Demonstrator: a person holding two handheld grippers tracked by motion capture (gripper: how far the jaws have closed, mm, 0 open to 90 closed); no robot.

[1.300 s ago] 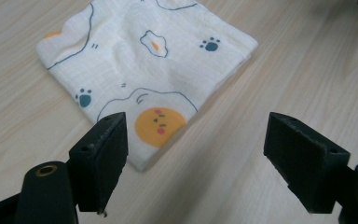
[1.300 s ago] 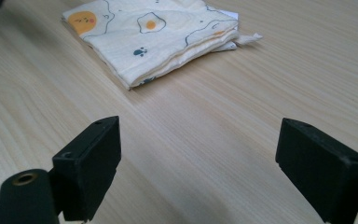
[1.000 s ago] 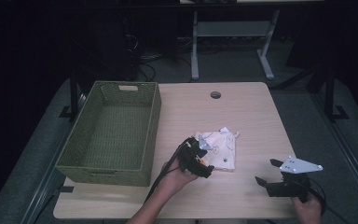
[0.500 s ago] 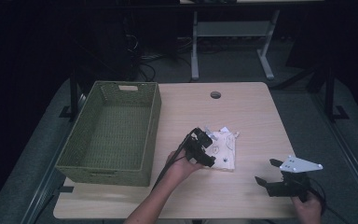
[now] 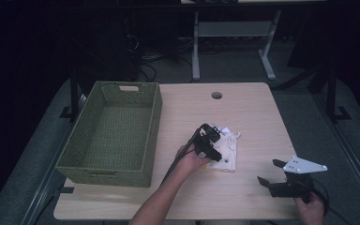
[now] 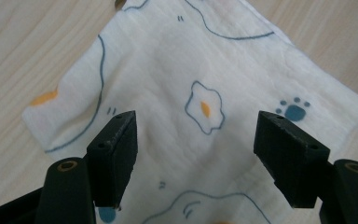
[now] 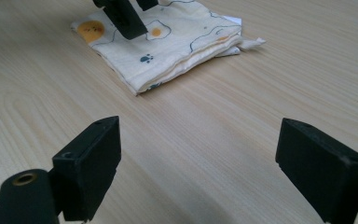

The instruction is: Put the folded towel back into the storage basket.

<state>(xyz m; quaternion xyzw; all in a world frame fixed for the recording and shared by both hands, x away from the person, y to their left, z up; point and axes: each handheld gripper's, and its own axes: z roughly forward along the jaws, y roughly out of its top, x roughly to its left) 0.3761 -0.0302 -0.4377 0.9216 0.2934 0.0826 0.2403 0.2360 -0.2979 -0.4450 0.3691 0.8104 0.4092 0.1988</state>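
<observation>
A folded white cloth [image 5: 230,151] printed with fried eggs and blue paws lies flat on the wooden table [image 5: 243,108], right of centre. My left gripper [image 5: 214,143] hovers over the cloth's left part. In the left gripper view its jaws [image 6: 196,140] stand wide apart above the cloth [image 6: 182,70]; they have just been closing a little and grip nothing. My right gripper [image 5: 269,172] rests open near the table's front right. Its own view shows the open gripper [image 7: 200,154] with bare wood between the jaws, and farther off the cloth [image 7: 177,42] with the left gripper's fingers [image 7: 123,16] on it.
A green woven basket [image 5: 154,126] stands on the left half of the table, with nothing seen inside. A round cable hole [image 5: 216,95] sits near the far edge. Beyond the table are a dark floor and a metal desk frame [image 5: 197,51].
My left gripper has moved away from the person and to the right, from the cloth's near left edge to over the cloth. The right gripper has stayed where it was.
</observation>
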